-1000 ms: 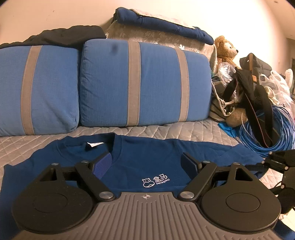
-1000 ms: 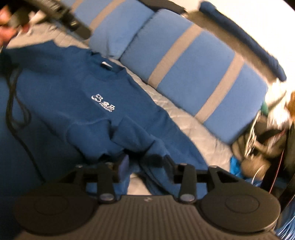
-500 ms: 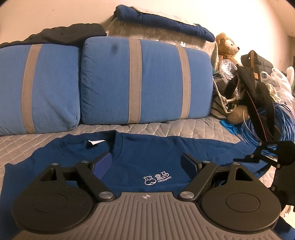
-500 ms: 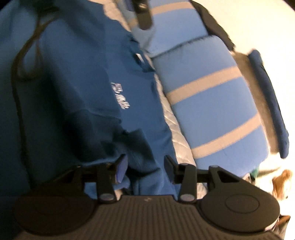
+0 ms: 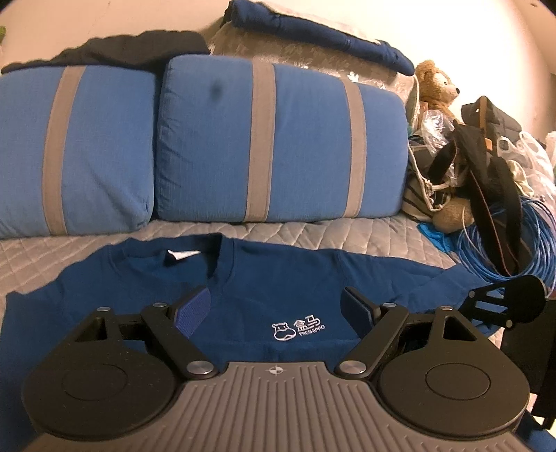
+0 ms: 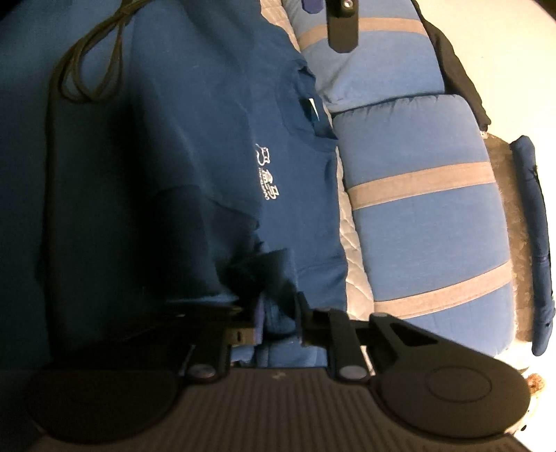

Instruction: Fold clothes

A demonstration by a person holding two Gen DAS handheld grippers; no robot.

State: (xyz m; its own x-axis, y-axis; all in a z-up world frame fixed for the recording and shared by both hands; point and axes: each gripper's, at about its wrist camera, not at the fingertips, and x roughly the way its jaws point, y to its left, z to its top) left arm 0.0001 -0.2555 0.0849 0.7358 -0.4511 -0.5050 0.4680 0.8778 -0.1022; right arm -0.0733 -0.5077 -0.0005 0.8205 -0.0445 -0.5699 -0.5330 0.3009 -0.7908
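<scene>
Rolled over since a second ago, the right gripper [image 6: 278,313] is closing on a bunched sleeve of the navy sweatshirt [image 5: 278,288] (white hippo logo, "FRESHIPPO"), spread on the quilted grey cover [image 5: 312,229] below 2 blue grey-striped cushions [image 5: 278,146]. Left gripper [image 5: 278,309] gapes empty above it.

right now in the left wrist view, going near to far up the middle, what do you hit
left gripper, open above the shirt → navy sweatshirt lying flat → grey quilted cover → blue striped cushion → folded navy garment on top
</scene>
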